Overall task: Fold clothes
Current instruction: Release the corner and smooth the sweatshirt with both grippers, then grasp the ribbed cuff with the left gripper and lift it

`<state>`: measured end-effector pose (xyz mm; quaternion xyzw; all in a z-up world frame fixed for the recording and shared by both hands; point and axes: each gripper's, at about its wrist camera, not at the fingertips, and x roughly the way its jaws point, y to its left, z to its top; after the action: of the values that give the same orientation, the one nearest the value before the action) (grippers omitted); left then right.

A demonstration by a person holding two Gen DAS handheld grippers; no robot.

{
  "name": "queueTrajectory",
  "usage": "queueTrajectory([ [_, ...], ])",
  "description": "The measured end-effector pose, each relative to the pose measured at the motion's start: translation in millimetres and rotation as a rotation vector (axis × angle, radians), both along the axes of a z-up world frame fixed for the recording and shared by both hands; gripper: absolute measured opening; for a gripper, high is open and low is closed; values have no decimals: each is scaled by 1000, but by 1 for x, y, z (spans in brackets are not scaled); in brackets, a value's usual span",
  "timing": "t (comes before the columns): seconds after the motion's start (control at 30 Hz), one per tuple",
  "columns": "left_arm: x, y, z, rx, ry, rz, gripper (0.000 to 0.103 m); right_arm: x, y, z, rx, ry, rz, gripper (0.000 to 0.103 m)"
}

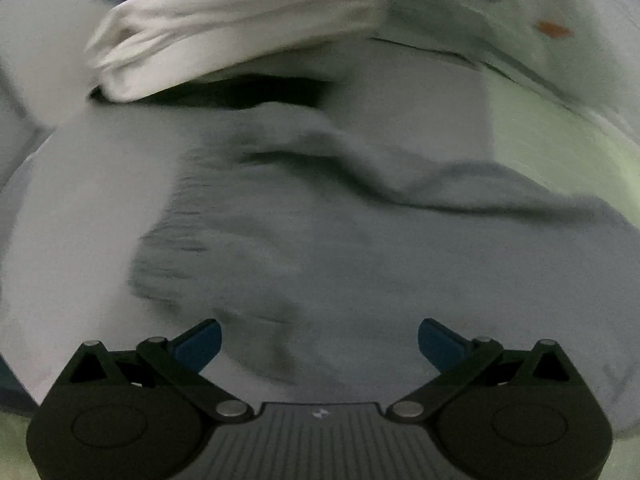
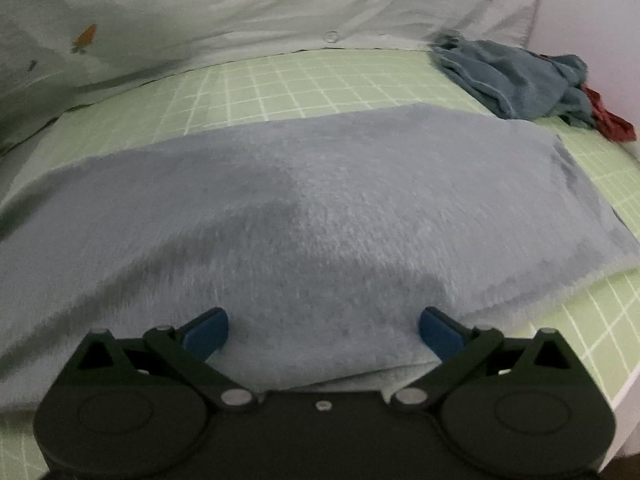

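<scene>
A fuzzy grey-blue garment [image 2: 320,208] lies spread flat on the green checked sheet [image 2: 280,84], its near edge folded double. My right gripper [image 2: 323,334] is open just above that near edge, blue fingertips [image 2: 208,336] wide apart, holding nothing. In the left wrist view the same grey-blue cloth [image 1: 360,248] fills the middle, rumpled and blurred by motion. My left gripper [image 1: 319,344] is open over it and empty.
A folded white garment [image 1: 224,40] lies beyond the grey cloth in the left view. A pale quilt with carrot prints [image 2: 200,12] runs along the back. A crumpled blue cloth [image 2: 516,76] and a red one [image 2: 612,122] sit far right by the bed edge.
</scene>
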<state>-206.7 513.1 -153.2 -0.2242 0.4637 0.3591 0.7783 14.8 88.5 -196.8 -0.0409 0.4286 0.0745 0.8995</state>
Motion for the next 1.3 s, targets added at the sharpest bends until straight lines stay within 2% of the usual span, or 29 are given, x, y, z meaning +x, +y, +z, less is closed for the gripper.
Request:
queueTrajectory([
  [0.2,-17,33,-13,-10,-3,93,103,2,6,-1,4,-5,-64,103],
  [0.33,-18,48,-21,-52,-45,137,103,5,10,-1,4,4,-85,103],
  [0.43,-17,51,-23,-53,-76,175,102,6,10,-1,3,11,-88,103],
  [0.53,-17,50,-21,-26,-101,211,82,6,9,0,4,12,-86,103],
  [0.6,-18,48,-16,-17,-119,215,44,6,9,-1,5,8,-83,103],
  [0.63,-18,48,-14,-31,-143,219,35,5,9,-1,7,4,-81,103],
  [0.7,-17,44,-8,-56,-193,216,27,6,9,-1,9,-1,-75,103],
  [0.87,2,16,19,35,-212,136,24,7,4,-2,17,-9,-16,103],
  [1.0,32,-21,45,88,-247,0,23,10,1,-1,22,-9,34,103],
  [1.1,64,-61,63,121,-273,-167,23,10,-1,-1,25,-9,74,103],
  [1.2,104,-113,70,139,-275,-401,25,11,-5,0,28,-9,126,103],
  [1.27,129,-146,62,137,-225,-558,33,11,-6,0,29,-7,154,103],
  [1.3,139,-161,55,136,-192,-618,42,11,-7,0,29,-5,165,103],
])
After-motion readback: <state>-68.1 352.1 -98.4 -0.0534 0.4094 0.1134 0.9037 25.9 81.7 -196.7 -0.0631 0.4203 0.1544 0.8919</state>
